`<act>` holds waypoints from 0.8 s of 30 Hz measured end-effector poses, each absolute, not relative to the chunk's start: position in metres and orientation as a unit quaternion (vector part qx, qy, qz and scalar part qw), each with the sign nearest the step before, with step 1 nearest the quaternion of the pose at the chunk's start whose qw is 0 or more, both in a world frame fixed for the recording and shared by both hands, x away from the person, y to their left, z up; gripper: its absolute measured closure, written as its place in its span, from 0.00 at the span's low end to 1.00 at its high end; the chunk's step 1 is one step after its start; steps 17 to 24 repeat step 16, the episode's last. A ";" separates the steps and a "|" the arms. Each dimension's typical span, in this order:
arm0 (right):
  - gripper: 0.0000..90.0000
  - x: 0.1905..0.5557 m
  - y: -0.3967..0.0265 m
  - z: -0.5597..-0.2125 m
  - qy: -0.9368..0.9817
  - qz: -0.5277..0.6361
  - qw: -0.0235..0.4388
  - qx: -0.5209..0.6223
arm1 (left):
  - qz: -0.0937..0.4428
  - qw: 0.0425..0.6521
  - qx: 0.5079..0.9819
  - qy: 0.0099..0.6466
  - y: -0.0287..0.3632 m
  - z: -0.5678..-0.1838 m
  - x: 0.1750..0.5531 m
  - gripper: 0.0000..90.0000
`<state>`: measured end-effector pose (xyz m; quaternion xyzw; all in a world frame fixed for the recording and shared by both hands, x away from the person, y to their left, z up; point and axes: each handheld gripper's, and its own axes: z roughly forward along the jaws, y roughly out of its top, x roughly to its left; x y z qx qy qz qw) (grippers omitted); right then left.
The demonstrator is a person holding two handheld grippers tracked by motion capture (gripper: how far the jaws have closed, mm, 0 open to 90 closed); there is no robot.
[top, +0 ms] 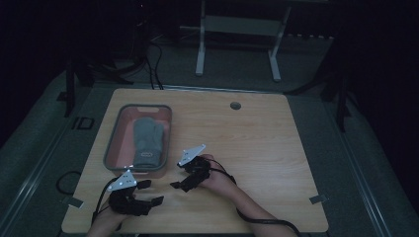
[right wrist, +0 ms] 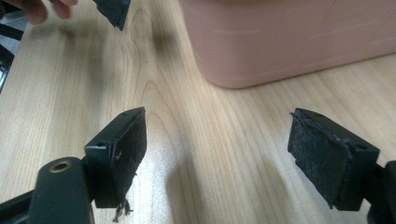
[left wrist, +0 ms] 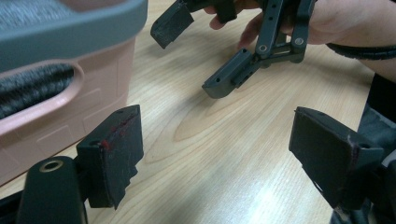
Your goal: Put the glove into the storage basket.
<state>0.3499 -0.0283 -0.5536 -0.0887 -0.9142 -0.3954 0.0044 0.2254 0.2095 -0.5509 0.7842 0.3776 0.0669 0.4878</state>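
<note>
— Dim room, pale wooden bench [top: 257, 143]; where's the grey mitten [top: 148, 138]?
— Lying in the pink bin [top: 112, 143], far left.
— And the tongs?
— Left tongs [top: 150, 192] and right tongs [top: 184, 175] both gape empty — just beside the bin's near end.

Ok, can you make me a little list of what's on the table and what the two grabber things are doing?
table: light wooden top
bin: pink with grey rim, at the table's left
inside bin: grey mitten, lying flat
left gripper: open, holding nothing, near the bin's front edge
right gripper: open, holding nothing, just right of the bin
hole in table: small round one near the far edge
</note>
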 end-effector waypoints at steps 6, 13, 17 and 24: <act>0.20 0.350 -0.028 -0.562 -0.915 -0.396 0.008 -0.082 | 0.062 0.493 0.777 0.386 0.212 -0.560 0.227 0.20; 0.20 0.352 -0.027 -0.564 -0.915 -0.397 0.007 -0.079 | 0.058 0.498 0.773 0.389 0.214 -0.562 0.227 0.20; 0.19 0.353 -0.027 -0.565 -0.915 -0.395 0.006 -0.081 | 0.058 0.500 0.772 0.389 0.214 -0.562 0.226 0.20; 0.19 0.353 -0.027 -0.565 -0.915 -0.395 0.006 -0.081 | 0.058 0.500 0.772 0.389 0.214 -0.562 0.226 0.20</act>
